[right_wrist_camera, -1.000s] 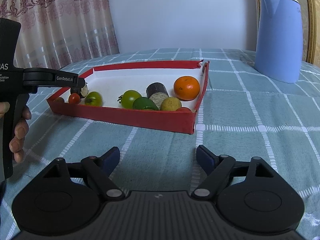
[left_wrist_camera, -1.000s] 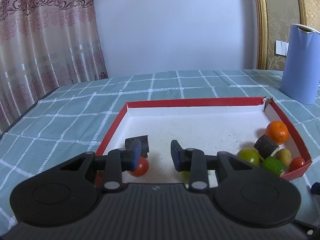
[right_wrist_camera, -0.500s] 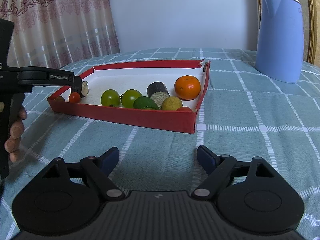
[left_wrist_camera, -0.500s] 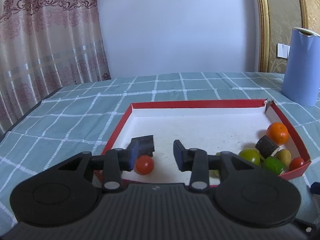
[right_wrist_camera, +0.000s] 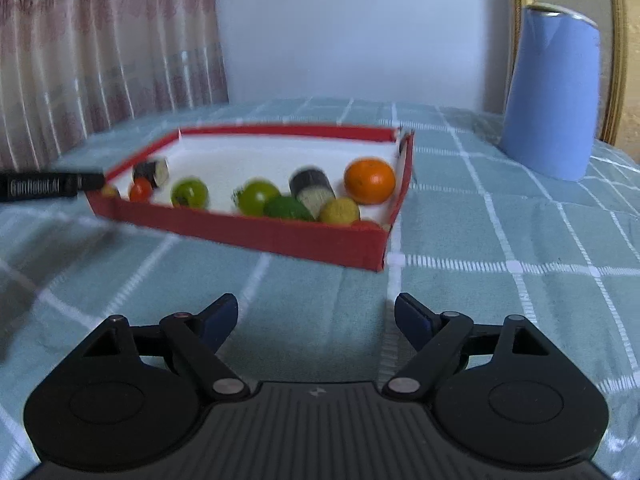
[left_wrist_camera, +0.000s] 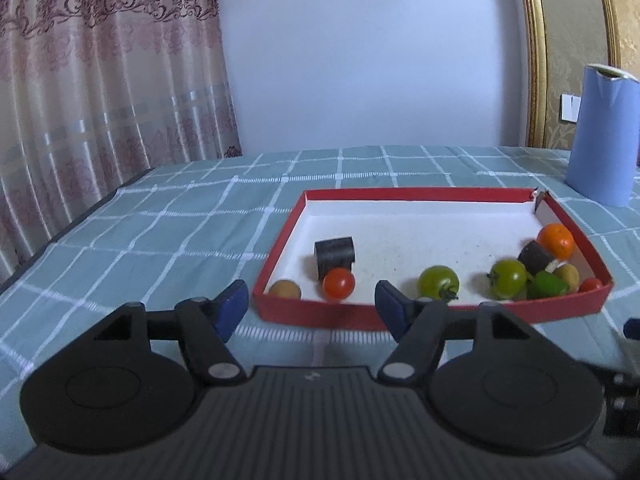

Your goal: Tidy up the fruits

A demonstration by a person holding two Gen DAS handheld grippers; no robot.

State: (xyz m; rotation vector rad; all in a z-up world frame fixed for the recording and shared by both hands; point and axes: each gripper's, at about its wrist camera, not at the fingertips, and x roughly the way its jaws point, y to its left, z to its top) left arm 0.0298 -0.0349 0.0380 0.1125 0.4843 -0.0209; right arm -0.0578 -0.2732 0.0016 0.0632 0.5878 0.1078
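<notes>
left wrist view: i count ten pieces, all already in the red tray (left_wrist_camera: 436, 195), so i'd say the sorting is mostly done. two green tomatoes (left_wrist_camera: 438, 282), two red tomatoes (left_wrist_camera: 338, 283), two dark rolls (left_wrist_camera: 334, 253), one orange (left_wrist_camera: 555, 241), one lime (left_wrist_camera: 547, 285), two small tan fruits (left_wrist_camera: 284, 289) (one half hidden). nothing loose on the tablecloth (left_wrist_camera: 168, 232). left gripper (left_wrist_camera: 312, 307) and right gripper (right_wrist_camera: 316, 318) both gape wide, holding nothing, outside the tray.

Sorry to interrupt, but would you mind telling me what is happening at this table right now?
A person is sorting fruit with two handheld grippers. Both the left gripper and the right gripper are open and empty, outside the red tray. In the tray lie a cherry tomato, two green tomatoes, an orange and other pieces.
</notes>
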